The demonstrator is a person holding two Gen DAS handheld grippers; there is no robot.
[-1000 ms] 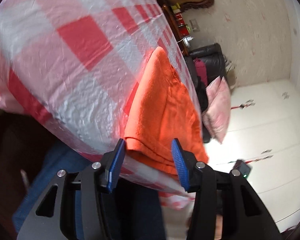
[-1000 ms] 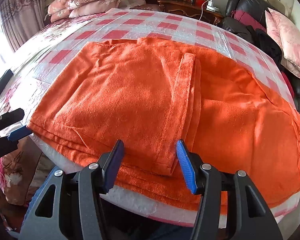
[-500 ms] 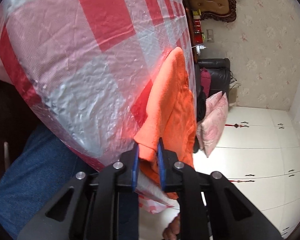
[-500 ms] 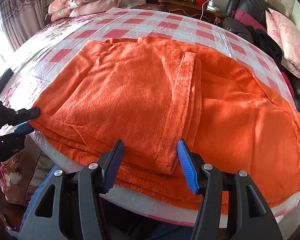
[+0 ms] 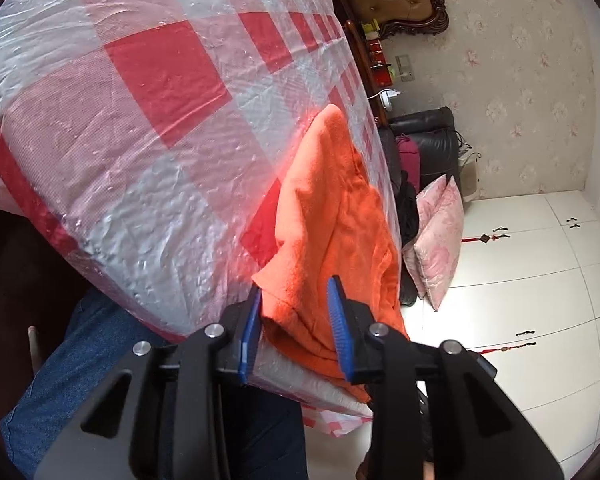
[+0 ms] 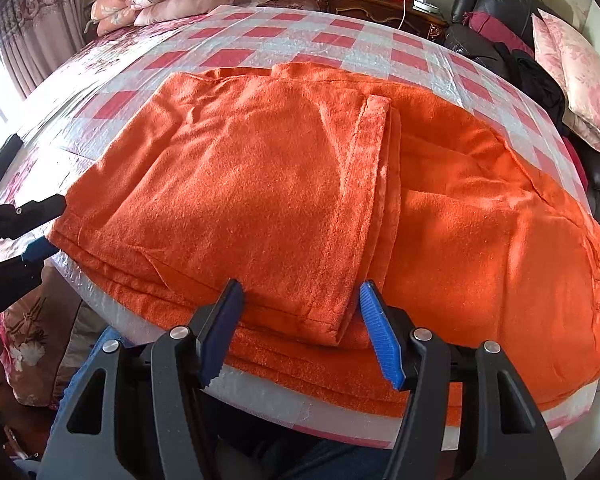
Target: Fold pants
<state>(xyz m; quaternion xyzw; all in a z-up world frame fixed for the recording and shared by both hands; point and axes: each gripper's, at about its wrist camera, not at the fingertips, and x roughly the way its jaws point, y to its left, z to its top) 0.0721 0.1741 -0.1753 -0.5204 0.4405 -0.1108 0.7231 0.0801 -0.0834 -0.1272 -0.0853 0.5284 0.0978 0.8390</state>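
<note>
While jaws open | left hand-held gripper (image 5: 294, 322) seemingly released, straddling pants (image 5: 332, 216) corner

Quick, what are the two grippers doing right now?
Left gripper: jaws opening around the orange pants corner.
Right gripper: jaws opening, holding nothing.

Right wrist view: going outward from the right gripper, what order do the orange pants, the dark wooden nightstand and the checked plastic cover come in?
1. Orange pants: folded hem lies between the right gripper's open, still widening jaws.
2. Checked plastic cover: bare squares just beyond the pants.
3. Dark wooden nightstand: past the bed's far edge, against the wall.
</note>
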